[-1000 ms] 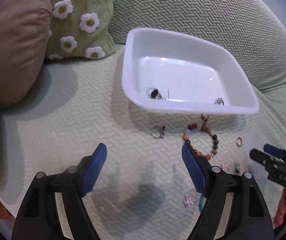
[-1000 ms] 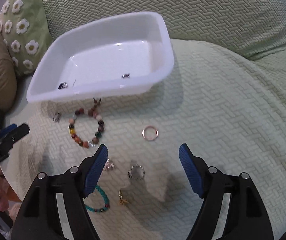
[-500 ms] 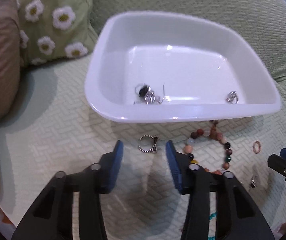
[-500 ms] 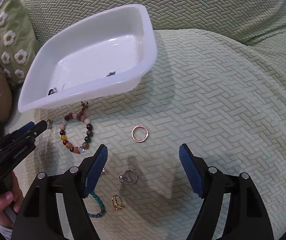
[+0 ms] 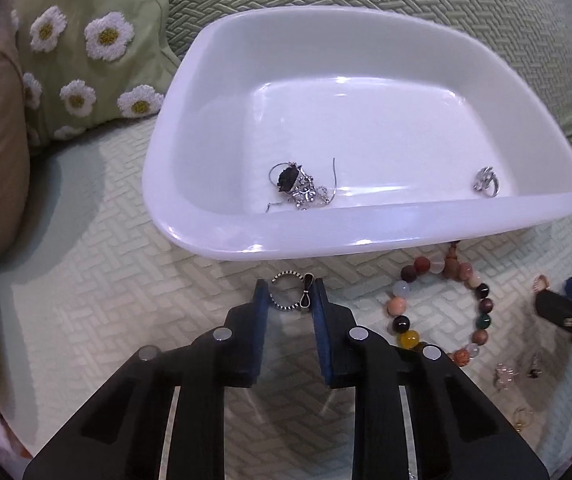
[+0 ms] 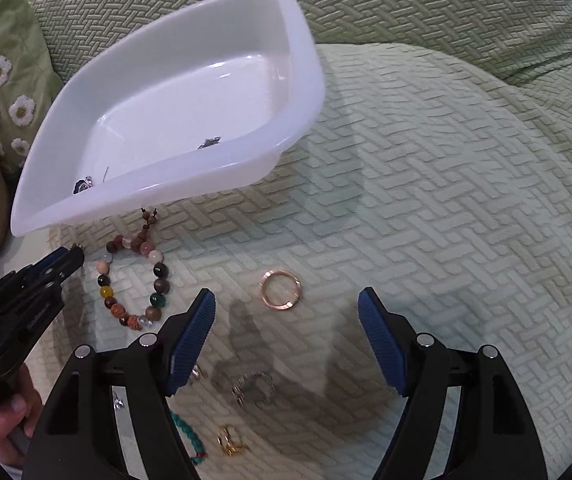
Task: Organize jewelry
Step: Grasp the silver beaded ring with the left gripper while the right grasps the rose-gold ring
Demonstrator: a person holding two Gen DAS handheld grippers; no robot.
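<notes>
- The left hand-held gripper point(image 5: 289, 294) has its blue pads nearly together around a small silver ring point(image 5: 288, 295), one pad on each side; whether they actually press it cannot be told.
- The right hand-held gripper point(image 6: 288, 312) is spread wide and holds nothing; a rose-gold ring point(image 6: 281, 289) lies on the cover between and just ahead of its pads.
- The silver ring is a thin beaded band with a small bow charm, lying flat on the green quilted cover point(image 6: 426, 208) just in front of the white tray point(image 5: 366, 236).
- Inside the tray sit a dark-stoned silver piece point(image 5: 298, 186) and a small silver ring point(image 5: 485, 182).
- A bead bracelet point(image 5: 438, 312) lies just right of the left gripper, near the tray's front rim.
- More small pieces lie scattered under the right gripper; open cover extends to its right.
</notes>
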